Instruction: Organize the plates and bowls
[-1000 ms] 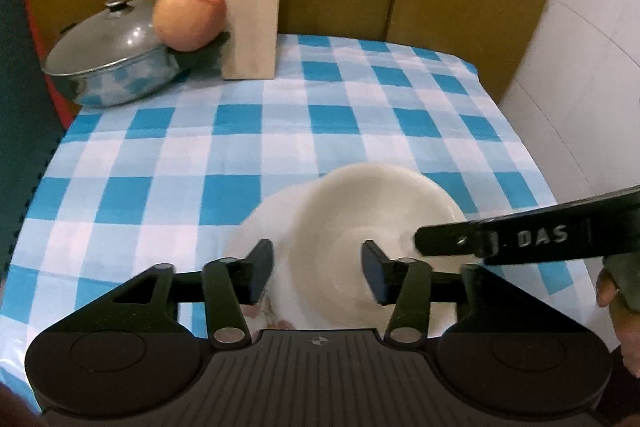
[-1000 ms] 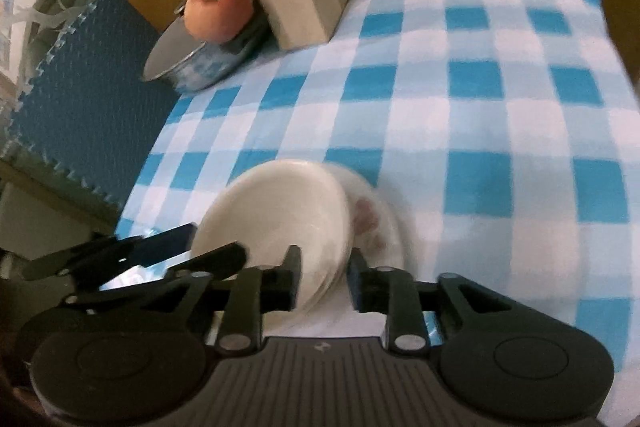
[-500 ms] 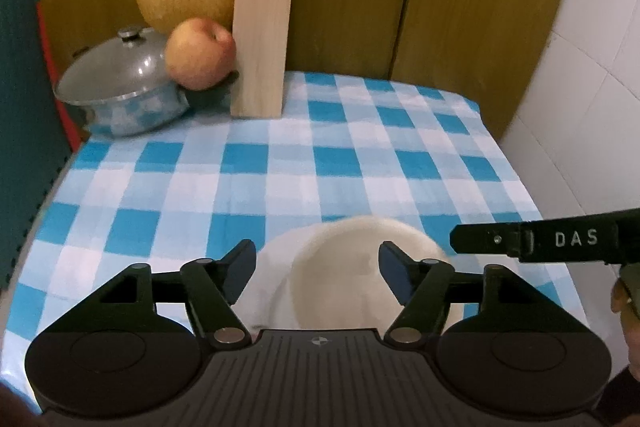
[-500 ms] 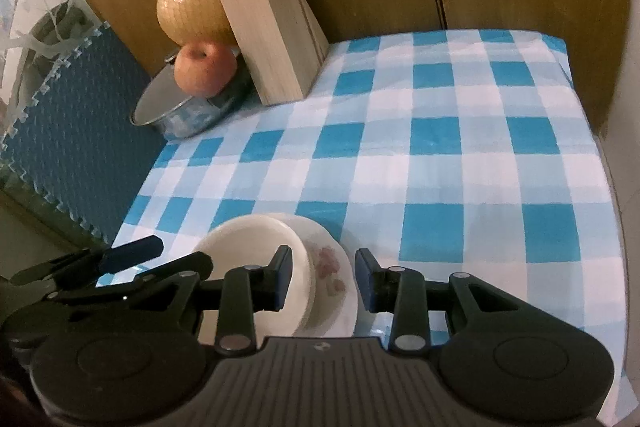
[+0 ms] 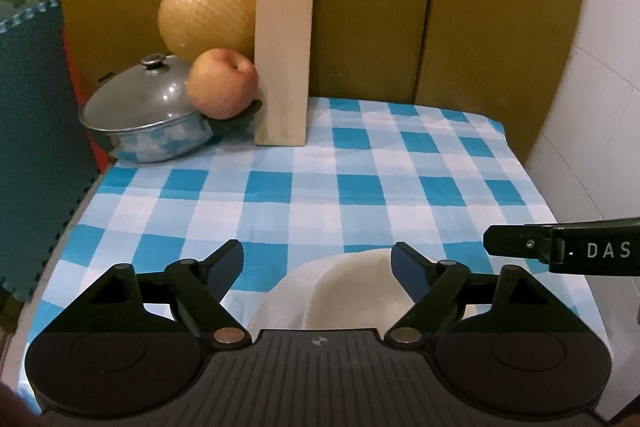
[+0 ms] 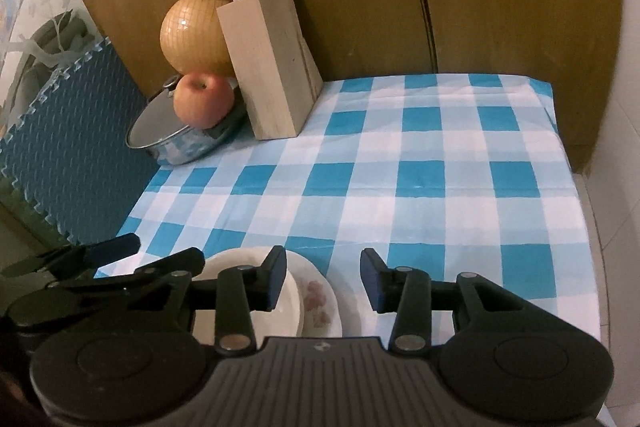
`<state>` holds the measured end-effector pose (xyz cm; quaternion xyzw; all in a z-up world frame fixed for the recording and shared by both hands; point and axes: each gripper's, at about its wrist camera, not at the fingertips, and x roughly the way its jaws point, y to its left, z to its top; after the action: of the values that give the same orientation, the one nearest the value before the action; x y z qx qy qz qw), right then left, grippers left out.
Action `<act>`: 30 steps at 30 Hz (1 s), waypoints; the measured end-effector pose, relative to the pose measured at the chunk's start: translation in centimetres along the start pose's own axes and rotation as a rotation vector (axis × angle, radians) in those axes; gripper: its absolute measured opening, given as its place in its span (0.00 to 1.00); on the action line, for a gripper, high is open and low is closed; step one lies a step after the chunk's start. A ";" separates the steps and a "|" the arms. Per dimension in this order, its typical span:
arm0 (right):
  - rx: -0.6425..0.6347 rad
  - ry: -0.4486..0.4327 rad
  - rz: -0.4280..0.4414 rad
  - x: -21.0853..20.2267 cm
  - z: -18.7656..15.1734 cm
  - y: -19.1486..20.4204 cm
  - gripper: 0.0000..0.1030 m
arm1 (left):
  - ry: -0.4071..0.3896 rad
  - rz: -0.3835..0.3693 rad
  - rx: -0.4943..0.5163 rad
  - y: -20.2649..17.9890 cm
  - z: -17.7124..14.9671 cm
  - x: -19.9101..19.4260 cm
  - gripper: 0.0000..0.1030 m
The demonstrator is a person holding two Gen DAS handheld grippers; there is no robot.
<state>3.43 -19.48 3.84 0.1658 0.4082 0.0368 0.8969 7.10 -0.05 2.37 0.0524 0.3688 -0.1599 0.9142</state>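
The left tool (image 5: 318, 261) had just been opening, and its jaws stood wide apart with nothing pressed between them; a second before, they had sat close on either side of the cream bowl (image 5: 360, 291). The right tool (image 6: 323, 277) had also just been opening, though less far, and its jaws were apart and empty as well, the left one standing over the bowl's edge without clearly touching it. The bowl (image 6: 256, 301) rested inside the flowered plate (image 6: 320, 301) at the near edge of the surface (image 6: 400, 167), which was covered with a blue-and-white checked cloth. Compared with the earlier views, both cameras looked from farther back and showed much less of the stack, which suggested that both hands were drawing away from it. Taken together, this read as a release: the bowl appeared to have been set on the plate and left there, so the stacking step looked finished. At the far left of the surface stood a lidded pot (image 5: 148, 115) with an apple (image 5: 222, 83) on it, a netted melon (image 5: 206, 15) behind, and a wooden knife block (image 5: 284, 67) beside them, all well apart from the dishes. No other plate or bowl was in view, so whether more remained to be organised could not be told.
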 end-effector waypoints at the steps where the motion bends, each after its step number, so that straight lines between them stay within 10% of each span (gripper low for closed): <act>1: 0.002 0.000 -0.004 -0.2 -0.2 0.0 0.36 | -0.007 0.010 -0.002 0.0 -0.1 -0.2 0.84; 30: -0.071 -0.045 -0.104 -1.5 -3.4 1.1 0.51 | -0.026 0.153 0.025 -1.8 -2.4 -1.6 0.98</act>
<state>0.00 -17.84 3.21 0.1131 0.3943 0.0008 0.9120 3.87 -0.86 1.75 0.0897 0.3500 -0.0947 0.9276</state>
